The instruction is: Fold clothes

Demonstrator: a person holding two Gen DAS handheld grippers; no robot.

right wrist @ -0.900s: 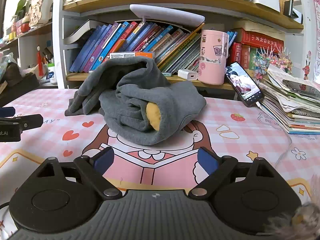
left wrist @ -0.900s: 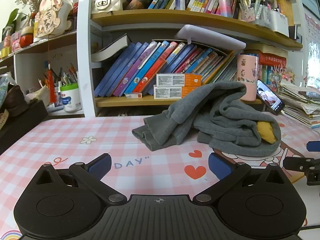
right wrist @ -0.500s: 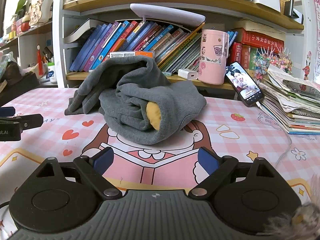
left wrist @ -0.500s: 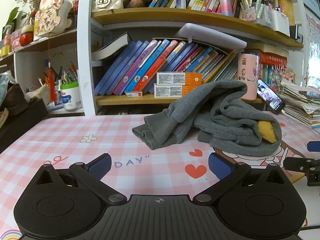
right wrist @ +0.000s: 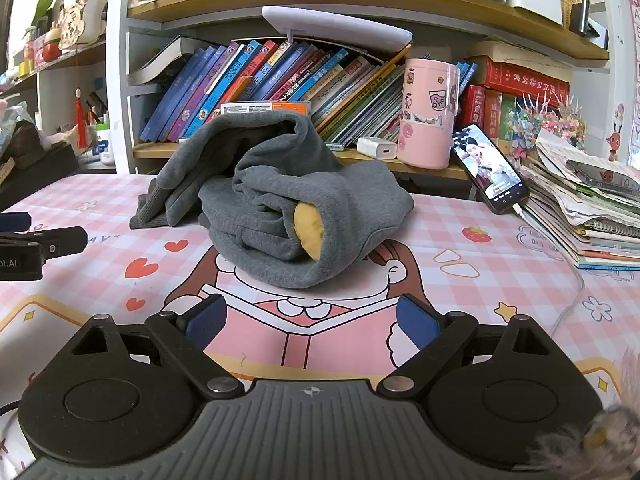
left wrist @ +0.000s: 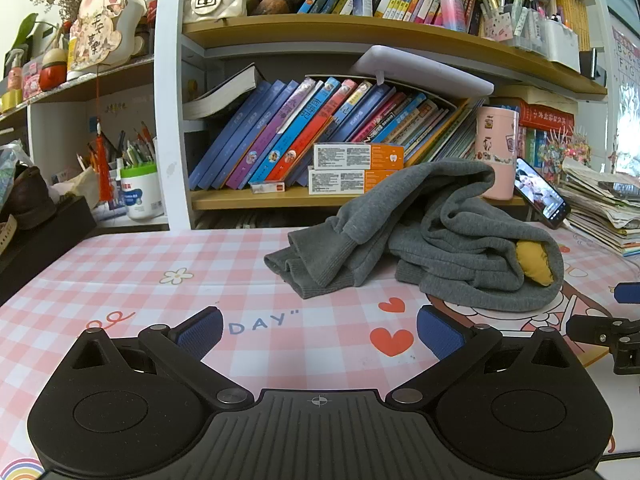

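Note:
A grey sweatshirt lies in a crumpled heap on the pink checked tablecloth, with a yellow patch showing in its folds and a ribbed cuff trailing left. It also shows in the right wrist view, straight ahead. My left gripper is open and empty, short of the cuff. My right gripper is open and empty, just in front of the heap. The right gripper's tip shows at the right edge of the left wrist view.
A bookshelf full of leaning books stands behind the table. A pink cup, a propped phone with a cable and a stack of papers sit at the back right. A black box is at the left.
Both grippers have edged slightly nearer the sweatshirt. The garment has not moved and both grippers stay open.

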